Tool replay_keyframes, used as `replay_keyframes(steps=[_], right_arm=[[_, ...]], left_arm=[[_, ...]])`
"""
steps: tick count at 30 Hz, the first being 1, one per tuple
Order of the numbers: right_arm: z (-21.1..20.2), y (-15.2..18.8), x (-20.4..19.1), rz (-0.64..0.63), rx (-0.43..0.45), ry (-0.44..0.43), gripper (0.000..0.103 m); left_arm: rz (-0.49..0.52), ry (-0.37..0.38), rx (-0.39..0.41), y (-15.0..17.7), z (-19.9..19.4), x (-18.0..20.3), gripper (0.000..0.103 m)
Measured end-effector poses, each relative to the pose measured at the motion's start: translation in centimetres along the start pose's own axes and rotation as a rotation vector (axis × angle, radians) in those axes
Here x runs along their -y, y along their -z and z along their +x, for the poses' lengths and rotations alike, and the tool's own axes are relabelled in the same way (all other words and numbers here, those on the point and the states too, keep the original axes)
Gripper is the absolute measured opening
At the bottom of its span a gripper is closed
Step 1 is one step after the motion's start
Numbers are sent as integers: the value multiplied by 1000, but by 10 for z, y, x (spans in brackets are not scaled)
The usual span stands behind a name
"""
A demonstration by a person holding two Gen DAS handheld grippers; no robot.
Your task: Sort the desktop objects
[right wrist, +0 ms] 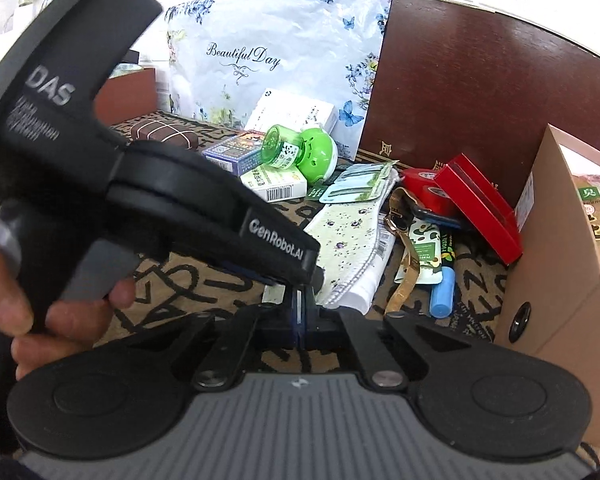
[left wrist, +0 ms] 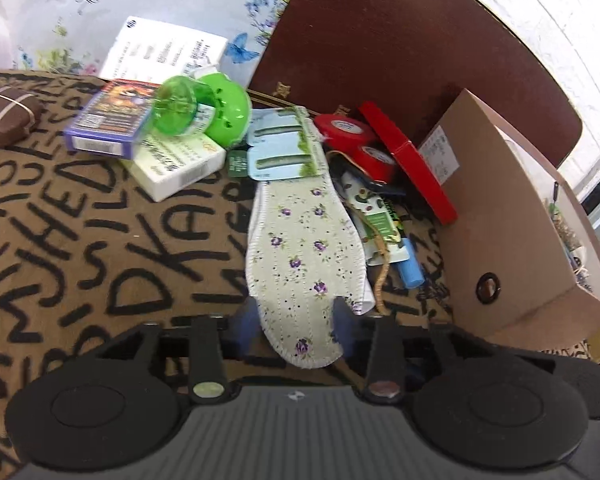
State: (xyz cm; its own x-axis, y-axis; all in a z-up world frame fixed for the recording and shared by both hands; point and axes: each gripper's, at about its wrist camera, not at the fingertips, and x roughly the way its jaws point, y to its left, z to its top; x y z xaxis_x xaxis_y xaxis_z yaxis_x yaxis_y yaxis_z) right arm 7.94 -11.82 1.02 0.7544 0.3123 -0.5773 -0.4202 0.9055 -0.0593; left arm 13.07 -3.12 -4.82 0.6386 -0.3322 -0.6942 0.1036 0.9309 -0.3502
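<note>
The left gripper (left wrist: 296,320) has its two blue pads on either side of the heel of a pale fabric insole printed with small purple flowers (left wrist: 300,256). The pads seem to press its edges, though blur there makes the contact hard to confirm. The insole runs away from the gripper toward the far clutter, lying on a brown cloth patterned with black letters (left wrist: 80,240).

The right gripper (right wrist: 299,312) sits nearest in its own view with the jaws fully closed and nothing visible between them. Just beyond its tips is the insole's near edge, and the left gripper's black body crosses from the upper left, held by a person's hand (right wrist: 60,312) wrapped round its grey handle.

Right of the insole lie a blue cylindrical stick (left wrist: 410,268) and a green-and-white printed packet (left wrist: 374,208). Farther off are two red tape rolls (left wrist: 356,140) and a flat red box (left wrist: 408,160), with an open tan cardboard box (left wrist: 512,232) at the far right. Far left of the insole, a green plastic bottle with a round green base (left wrist: 204,110) rests on a white carton (left wrist: 176,164) beside a blue printed carton (left wrist: 108,120).
</note>
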Motion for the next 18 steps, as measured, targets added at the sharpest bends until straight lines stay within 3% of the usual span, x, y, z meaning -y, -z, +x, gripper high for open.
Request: replay_keyframes(steps=[2, 3, 4, 6, 11, 18], right_arm=[[-1, 1, 1, 4, -11, 4, 1], [-1, 1, 3, 12, -13, 6, 6], [0, 2, 5, 22, -15, 9, 23], [1, 4, 9, 41, -13, 23, 41], [11, 6, 17, 92, -22, 2, 41], [33, 12, 20, 179, -49, -59, 40]], left_arm=[[-7, -15, 24, -3, -4, -3, 60], [-7, -35, 40, -5, -4, -5, 63], [-4, -53, 51, -8, -4, -6, 68], [0, -79, 54, -13, -1, -10, 69], [4, -116, 3, -20, 18, -22, 71], [88, -99, 31, -20, 26, -18, 75]])
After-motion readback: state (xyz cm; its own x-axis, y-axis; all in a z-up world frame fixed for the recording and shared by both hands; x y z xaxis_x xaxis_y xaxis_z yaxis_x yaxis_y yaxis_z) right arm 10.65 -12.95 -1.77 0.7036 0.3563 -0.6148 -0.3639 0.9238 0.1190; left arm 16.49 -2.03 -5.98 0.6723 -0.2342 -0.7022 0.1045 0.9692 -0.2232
